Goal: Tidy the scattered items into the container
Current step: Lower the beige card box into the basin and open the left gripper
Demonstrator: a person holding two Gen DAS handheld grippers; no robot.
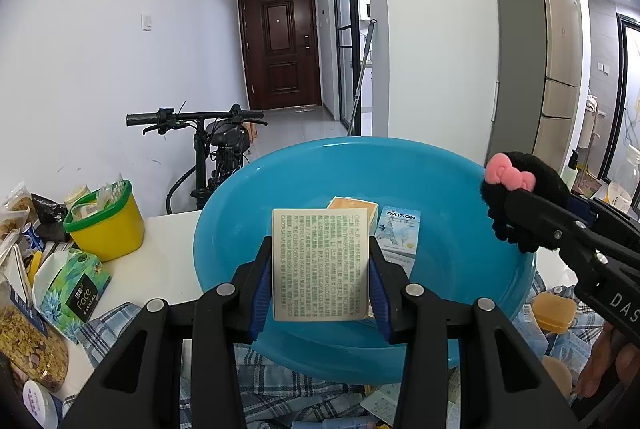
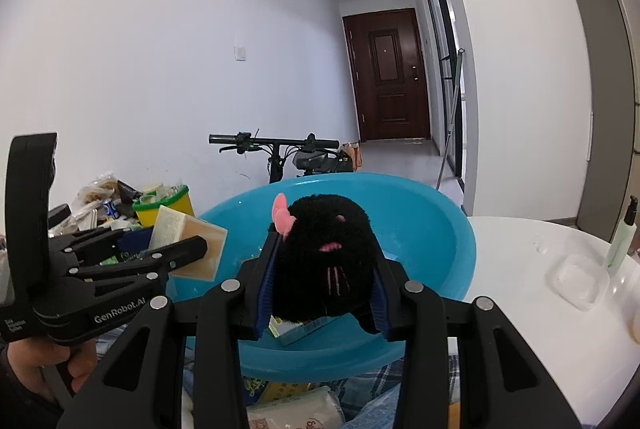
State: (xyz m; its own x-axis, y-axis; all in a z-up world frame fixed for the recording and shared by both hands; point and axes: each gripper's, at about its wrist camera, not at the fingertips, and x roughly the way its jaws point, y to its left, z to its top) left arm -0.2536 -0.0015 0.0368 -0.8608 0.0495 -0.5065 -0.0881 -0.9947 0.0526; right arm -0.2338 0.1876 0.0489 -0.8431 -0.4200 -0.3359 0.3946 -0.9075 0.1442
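Standing on a cluttered white table [image 2: 512, 253] facing a hallway door [image 1: 280, 45], the blue basin [image 1: 460, 189] sits beneath the left gripper [image 1: 320, 269] clamping a box [image 1: 320, 261] and the right gripper [image 2: 324, 281] clamping a black plush [image 2: 324, 249].

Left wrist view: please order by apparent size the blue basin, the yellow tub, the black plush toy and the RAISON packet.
1. blue basin
2. yellow tub and black plush toy: they look alike, and the toy is partly hidden by the right gripper, so unranked
3. RAISON packet
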